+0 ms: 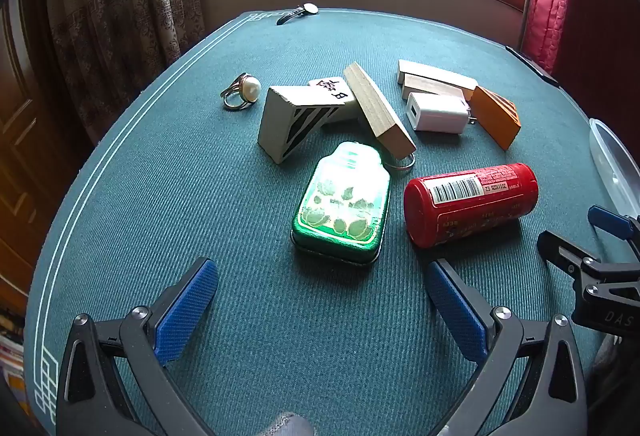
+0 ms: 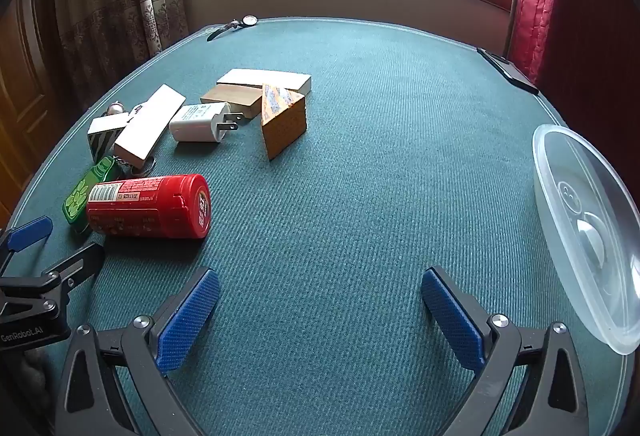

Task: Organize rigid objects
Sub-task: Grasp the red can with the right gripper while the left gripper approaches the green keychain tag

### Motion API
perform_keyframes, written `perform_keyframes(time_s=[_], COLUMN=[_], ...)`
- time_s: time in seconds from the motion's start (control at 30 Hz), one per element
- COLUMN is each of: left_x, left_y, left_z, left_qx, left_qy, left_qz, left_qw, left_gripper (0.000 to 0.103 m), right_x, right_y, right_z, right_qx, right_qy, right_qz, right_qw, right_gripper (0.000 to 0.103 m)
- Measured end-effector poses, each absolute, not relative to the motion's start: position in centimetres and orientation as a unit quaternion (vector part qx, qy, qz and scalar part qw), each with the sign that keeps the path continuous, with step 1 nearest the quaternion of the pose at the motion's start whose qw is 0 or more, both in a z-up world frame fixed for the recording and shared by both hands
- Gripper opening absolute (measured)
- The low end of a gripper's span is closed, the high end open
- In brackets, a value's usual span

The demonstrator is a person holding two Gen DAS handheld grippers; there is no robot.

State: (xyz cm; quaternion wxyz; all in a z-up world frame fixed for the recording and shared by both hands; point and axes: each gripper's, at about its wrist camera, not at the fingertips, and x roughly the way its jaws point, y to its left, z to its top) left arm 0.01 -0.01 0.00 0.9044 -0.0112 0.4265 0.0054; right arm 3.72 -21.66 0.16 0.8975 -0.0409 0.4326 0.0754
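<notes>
Green tin point(image 1: 340, 204) lies untouched before the wide-open, empty left claw point(image 1: 320, 300).

Clear container point(image 2: 592, 236) cut off at right edge, key ring point(image 1: 404, 162) mostly hidden under wooden block point(image 1: 378, 110)

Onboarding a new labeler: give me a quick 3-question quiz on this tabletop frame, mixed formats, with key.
1. True or false: the red canister stands upright.
2. What lies nearest ahead of the left gripper?
A. pearl ring
B. green tin
C. white charger
3. Fill in: the clear plastic container is on the ____ side of the right wrist view.

Key: 1 false, it lies on its side; 2 B; 3 right.
</notes>
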Motion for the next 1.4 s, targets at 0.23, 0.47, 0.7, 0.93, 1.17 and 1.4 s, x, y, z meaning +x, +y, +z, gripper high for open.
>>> perform_keyframes(time_s=[0.23,0.47,0.7,0.93,1.17,1.4], left_x=[-0.1,-0.5,-1.6,-2.0,-2.5,-2.5], left_y=[0.0,0.9,3.8,5.7,8.0,8.7], left_z=[0.0,0.4,0.7,1.1,1.2,0.9], left_qx=[-0.014,-0.017,-0.060,-0.054,-0.061,-0.069], left_qy=[0.426,0.425,0.408,0.391,0.388,0.388], left_qz=[0.012,-0.026,-0.020,0.016,0.045,0.049], left_qw=[0.905,0.905,0.911,0.919,0.919,0.918], left_gripper=[0.103,0.103,0.101,0.101,0.101,0.101], right_x=[3.8,4.0,2.6,2.8,4.5,5.8], right_y=[-21.6,-21.4,-19.9,-15.8,-12.9,-12.1], right_z=[0.1,0.2,1.0,2.3,2.3,1.6], right_qx=[-0.041,-0.042,-0.010,-0.022,-0.022,-0.023], right_qy=[0.434,0.432,0.444,0.431,0.437,0.443], right_qz=[0.075,0.081,0.145,0.196,0.210,0.191], right_qw=[0.897,0.897,0.884,0.881,0.874,0.876], right_gripper=[0.103,0.103,0.103,0.103,0.103,0.098])
